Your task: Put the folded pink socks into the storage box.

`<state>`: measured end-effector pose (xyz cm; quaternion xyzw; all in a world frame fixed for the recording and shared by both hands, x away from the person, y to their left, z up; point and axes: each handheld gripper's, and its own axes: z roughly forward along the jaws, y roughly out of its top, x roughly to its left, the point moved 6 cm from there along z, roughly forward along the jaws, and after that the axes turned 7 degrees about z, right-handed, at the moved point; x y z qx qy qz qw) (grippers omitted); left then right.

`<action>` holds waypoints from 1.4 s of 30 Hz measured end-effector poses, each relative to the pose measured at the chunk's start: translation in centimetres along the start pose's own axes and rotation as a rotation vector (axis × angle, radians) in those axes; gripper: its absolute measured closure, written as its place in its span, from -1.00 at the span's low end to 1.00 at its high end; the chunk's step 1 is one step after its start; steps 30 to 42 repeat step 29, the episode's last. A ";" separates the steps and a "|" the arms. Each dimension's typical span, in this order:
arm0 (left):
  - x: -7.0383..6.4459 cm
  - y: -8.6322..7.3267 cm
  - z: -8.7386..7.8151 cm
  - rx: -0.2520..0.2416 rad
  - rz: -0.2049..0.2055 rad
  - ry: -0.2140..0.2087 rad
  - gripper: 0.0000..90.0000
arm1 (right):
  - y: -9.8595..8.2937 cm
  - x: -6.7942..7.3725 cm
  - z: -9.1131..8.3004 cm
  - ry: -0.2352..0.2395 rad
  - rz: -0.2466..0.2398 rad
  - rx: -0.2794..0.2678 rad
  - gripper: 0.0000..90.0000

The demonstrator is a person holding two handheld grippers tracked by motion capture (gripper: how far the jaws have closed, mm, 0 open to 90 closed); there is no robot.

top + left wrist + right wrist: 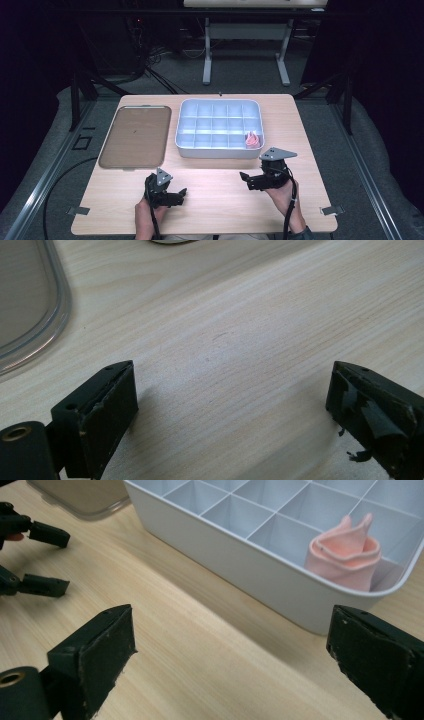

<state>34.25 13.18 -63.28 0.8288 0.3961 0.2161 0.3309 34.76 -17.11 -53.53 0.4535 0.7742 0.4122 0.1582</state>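
**benchguy:** Left gripper [181,194] is sitting low over the table [215,200] near the front edge, jaws spread wide with nothing between them. Its own camera has bare wood between the jaws, plus the rounded corner of the lid [30,305] off to the upper left.

**tray_nerd:** And the right one?

**benchguy:** Right gripper [245,180] is also wide open and empty, held just in front of the tray [218,151], jaws pointing left toward the other gripper. The pad on the left gripper's right-hand jaw looks kind of torn, btw.

**tray_nerd:** What's in the tray?

**benchguy:** White divided tray, lots of little compartments. One pink cloth [252,140], rolled or scrunched, stands in the front-right corner compartment. From the right gripper view the cloth [346,555] pokes up a bit above the dividers, just behind the tray's near wall [240,565].

**tray_nerd:** And that brownish thing?

**benchguy:** Clear-ish flat lid [135,136] lying on the table just left of the tray, not touching it. Both hands come in from the bottom edge; the right hand [285,195] has a cable trailing down past the wrist.
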 end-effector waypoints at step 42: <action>0.0 0.0 0.0 0.002 0.012 0.005 -0.87 | -9.4 -2.7 2.1 -0.046 0.113 0.050 -0.98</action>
